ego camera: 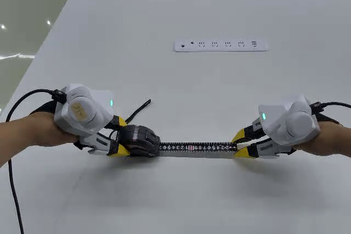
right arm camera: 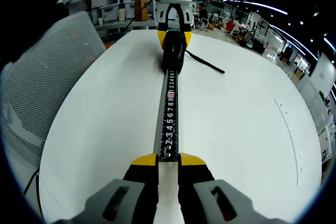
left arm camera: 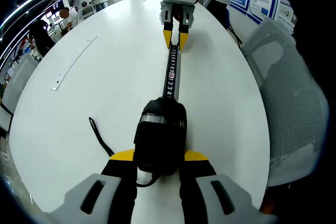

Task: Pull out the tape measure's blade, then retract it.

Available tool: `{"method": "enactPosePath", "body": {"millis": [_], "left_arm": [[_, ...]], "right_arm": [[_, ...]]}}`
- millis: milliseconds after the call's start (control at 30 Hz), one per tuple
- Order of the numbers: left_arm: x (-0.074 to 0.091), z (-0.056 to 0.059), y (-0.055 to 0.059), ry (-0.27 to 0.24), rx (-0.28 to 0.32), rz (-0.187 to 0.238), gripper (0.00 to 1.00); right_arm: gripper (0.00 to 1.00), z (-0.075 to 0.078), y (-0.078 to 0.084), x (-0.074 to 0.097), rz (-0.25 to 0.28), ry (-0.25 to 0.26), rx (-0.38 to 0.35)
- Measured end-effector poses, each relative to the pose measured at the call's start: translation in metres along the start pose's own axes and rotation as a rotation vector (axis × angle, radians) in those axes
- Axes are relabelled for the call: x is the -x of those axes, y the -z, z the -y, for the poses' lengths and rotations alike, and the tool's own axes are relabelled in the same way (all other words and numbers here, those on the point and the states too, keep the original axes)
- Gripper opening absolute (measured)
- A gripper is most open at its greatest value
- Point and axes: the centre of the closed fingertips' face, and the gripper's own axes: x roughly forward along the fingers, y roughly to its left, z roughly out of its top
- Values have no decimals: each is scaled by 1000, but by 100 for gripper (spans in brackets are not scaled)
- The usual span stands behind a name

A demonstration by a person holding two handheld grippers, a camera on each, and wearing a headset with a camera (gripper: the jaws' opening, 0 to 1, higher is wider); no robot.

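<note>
A black tape measure case rests on the white table, and my left gripper is shut on it. Its dark numbered blade runs out flat along the table to the right. My right gripper is shut on the blade's end. A black wrist strap trails from the case on the tabletop.
A white power strip lies at the far side of the table. Grey mesh chairs stand beside the near table edge. A black cable hangs off at the left.
</note>
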Motion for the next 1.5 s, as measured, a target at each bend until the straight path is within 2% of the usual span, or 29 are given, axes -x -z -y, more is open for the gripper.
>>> {"method": "enactPosePath", "body": {"millis": [267,400,533,833,1167,1500], "left_arm": [[0,-1,0,1,0,1,26],[0,-1,2,0,1,1,26],[-1,-1,2,0,1,1,26],[-1,-2,3,1,1,-1,26],[0,0,0,1,1,-2,26],[-2,-3,4,-1,2,-3,26]], "right_arm": [[12,-2,-1,4,-1,3,-5],[12,1,4,1,-2,3,-5],[12,-2,0,6,-3,4,-5],[12,0,5,5,-4,5,-7],[12,-1,8,7,-6,5,-11],[12,-1,10,9,-6,5,-12]]}}
